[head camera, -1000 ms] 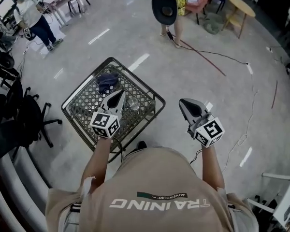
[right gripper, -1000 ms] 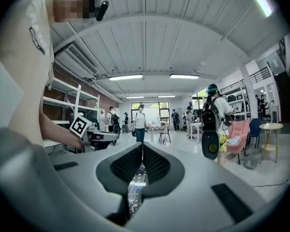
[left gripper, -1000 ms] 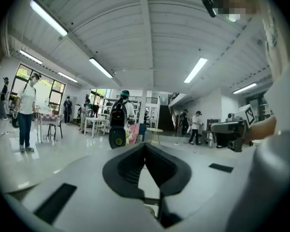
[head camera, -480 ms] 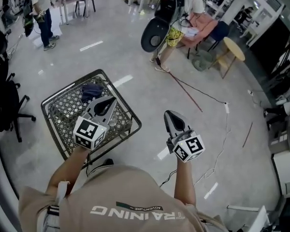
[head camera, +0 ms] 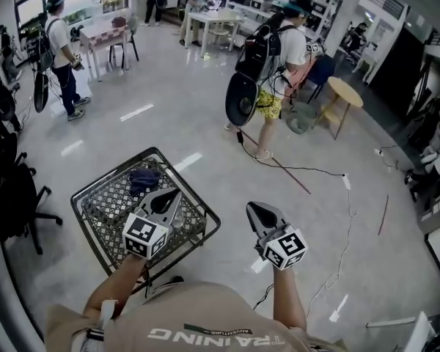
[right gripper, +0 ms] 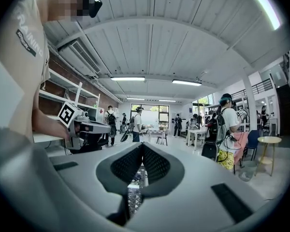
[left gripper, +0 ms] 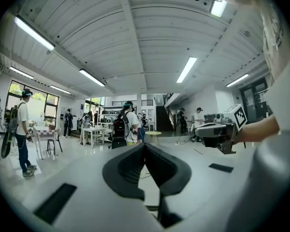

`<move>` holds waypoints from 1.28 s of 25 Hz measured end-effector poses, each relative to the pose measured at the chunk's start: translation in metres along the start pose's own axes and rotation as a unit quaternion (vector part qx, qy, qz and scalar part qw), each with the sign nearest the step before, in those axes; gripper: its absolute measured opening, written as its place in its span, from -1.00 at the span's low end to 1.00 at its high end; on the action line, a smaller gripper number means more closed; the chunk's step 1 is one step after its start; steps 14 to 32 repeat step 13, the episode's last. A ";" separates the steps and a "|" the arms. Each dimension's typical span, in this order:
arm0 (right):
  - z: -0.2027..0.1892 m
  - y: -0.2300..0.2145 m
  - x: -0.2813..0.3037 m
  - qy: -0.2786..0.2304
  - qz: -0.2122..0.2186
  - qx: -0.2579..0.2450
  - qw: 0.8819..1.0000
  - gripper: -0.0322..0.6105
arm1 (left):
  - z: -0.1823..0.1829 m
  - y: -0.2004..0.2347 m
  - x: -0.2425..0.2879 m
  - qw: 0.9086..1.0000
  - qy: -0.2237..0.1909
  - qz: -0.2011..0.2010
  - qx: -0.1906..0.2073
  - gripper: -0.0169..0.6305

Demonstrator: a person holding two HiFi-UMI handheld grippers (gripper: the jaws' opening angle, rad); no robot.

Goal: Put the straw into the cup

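Note:
My left gripper [head camera: 174, 194] is shut and empty, held above the black wire-mesh table [head camera: 103, 204]. A small clear cup [head camera: 178, 221] seems to stand on the mesh just right of it, mostly hidden. My right gripper [head camera: 252, 207] is also shut and empty, held over the floor to the right of the table. In the left gripper view the jaws [left gripper: 145, 147] meet and point into the room, with the right gripper [left gripper: 217, 131] alongside. The right gripper view shows its closed jaws [right gripper: 142, 147] and the left gripper [right gripper: 89, 129]. No straw shows in any view.
A dark blue cloth [head camera: 142, 180] lies at the table's far corner. A person with a backpack [head camera: 275, 86] walks a few steps ahead, beside a cable [head camera: 308, 171] on the floor. Black office chairs [head camera: 11, 189] stand to the left. A round wooden stool [head camera: 344, 94] stands far right.
The head view has swung upward and shows more of the room. Both grippers stay shut and keep their places by the table. The person with the backpack has walked on.

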State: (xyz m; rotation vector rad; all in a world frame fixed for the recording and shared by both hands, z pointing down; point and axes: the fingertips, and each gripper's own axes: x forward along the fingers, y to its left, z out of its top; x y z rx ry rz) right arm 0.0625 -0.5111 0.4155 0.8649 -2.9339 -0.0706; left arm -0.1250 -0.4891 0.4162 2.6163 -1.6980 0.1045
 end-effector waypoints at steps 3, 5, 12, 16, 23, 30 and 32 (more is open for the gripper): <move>-0.004 0.008 0.007 -0.005 0.001 0.005 1.000 -0.84 | -0.003 0.010 -0.009 1.000 0.002 0.002 -0.007 -0.90; -0.007 0.014 0.012 -0.005 0.001 0.005 1.000 -0.84 | -0.006 0.016 -0.014 1.000 0.004 0.002 -0.013 -0.90; -0.002 0.015 0.005 0.003 0.004 -0.004 1.000 -0.84 | -0.004 0.008 -0.021 1.000 -0.003 0.005 -0.019 -0.90; -0.001 0.015 0.004 0.004 0.005 -0.006 1.000 -0.84 | -0.003 0.008 -0.022 1.000 -0.005 0.006 -0.019 -0.90; -0.001 0.015 0.004 0.004 0.005 -0.006 1.000 -0.84 | -0.003 0.008 -0.022 1.000 -0.005 0.006 -0.019 -0.90; -0.001 0.015 0.004 0.004 0.005 -0.006 1.000 -0.84 | -0.003 0.008 -0.022 1.000 -0.005 0.006 -0.019 -0.90; -0.001 0.015 0.004 0.004 0.005 -0.006 1.000 -0.84 | -0.003 0.008 -0.022 1.000 -0.005 0.006 -0.019 -0.90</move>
